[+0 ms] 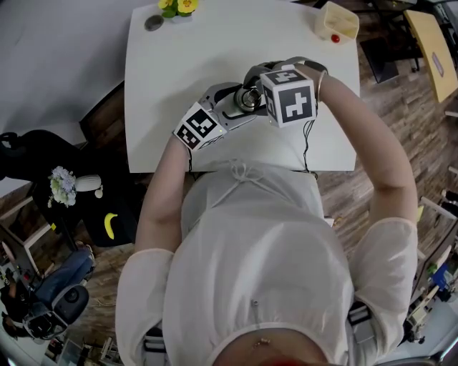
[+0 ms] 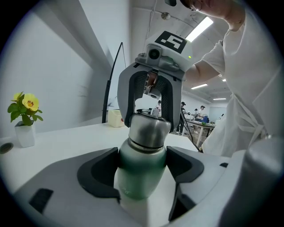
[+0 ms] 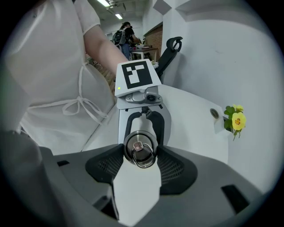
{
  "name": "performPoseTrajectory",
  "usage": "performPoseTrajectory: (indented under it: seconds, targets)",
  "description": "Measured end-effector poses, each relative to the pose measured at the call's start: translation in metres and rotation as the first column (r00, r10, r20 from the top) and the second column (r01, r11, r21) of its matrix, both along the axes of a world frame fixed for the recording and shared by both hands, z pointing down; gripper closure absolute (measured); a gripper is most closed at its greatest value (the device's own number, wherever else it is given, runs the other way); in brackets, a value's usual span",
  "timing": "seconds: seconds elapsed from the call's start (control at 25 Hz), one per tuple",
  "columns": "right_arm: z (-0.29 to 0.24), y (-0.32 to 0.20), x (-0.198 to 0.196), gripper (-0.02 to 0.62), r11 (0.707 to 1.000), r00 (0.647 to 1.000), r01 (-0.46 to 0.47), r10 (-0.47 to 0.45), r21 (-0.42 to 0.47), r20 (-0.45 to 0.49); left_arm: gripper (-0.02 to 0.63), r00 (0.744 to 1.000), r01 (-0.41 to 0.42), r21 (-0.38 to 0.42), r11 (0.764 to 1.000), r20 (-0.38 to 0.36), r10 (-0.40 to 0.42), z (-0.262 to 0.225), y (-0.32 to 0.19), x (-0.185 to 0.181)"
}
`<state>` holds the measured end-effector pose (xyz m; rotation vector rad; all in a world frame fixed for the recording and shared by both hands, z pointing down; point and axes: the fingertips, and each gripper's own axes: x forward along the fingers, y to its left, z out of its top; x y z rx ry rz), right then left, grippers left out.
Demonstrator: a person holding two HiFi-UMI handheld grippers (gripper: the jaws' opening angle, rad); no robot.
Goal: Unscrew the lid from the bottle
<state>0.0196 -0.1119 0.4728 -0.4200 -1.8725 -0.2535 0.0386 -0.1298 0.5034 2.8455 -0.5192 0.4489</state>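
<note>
bottle (image 2: 140, 179): green metal body with a steel top, upright over the near half of the tabletop (image 1: 172, 71), in front of the person's chest. The base is hidden, so I can't tell whether it rests on the tabletop or is held off it.
lid (image 3: 140, 148): steel cap with a loop ring on its top face, seated on the bottle neck. A seam line shows between the lid and the green body in the left gripper view.
left gripper (image 2: 143, 164): comes in from the side, roughly level. Its jaws are clamped on the green body just below the lid, with both dark pads against the sides.
right gripper (image 3: 141, 162): comes in from above, pointing steeply down. Its jaws are closed on the lid, one pad pressing each side of the rim. In the left gripper view its two jaws straddle the lid top.
grippers relative: right sits directly over left; their marker cubes lie just beside each other in the head view.
yellow flowers (image 1: 177, 6): in a white pot (image 2: 25, 135) at the far edge of the tabletop, well apart from the bottle.
grey disc (image 1: 153, 23): flat on the tabletop, just beside the pot.
beige tub (image 1: 336, 21): on the far right corner of the tabletop, with a small red ball (image 1: 335, 38) at its near edge.
</note>
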Motion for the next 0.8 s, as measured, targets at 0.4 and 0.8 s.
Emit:
performPoseTrajectory:
  seconds: [0.4, 0.8]
  targets:
    - [-0.003, 0.001, 0.001, 0.350, 0.999, 0.999, 0.032, -0.033, 0.019, 0.036, 0.255, 1.000, -0.003, -0.004, 1.000, -0.014, 0.003, -0.001, 0.000, -0.001]
    - [-0.024, -0.007, 0.013, 0.356, 0.996, 0.988, -0.087, 0.083, 0.023, 0.127, 0.253, 1.000, -0.014, -0.004, 1.000, -0.013, 0.014, -0.002, 0.001, -0.001]
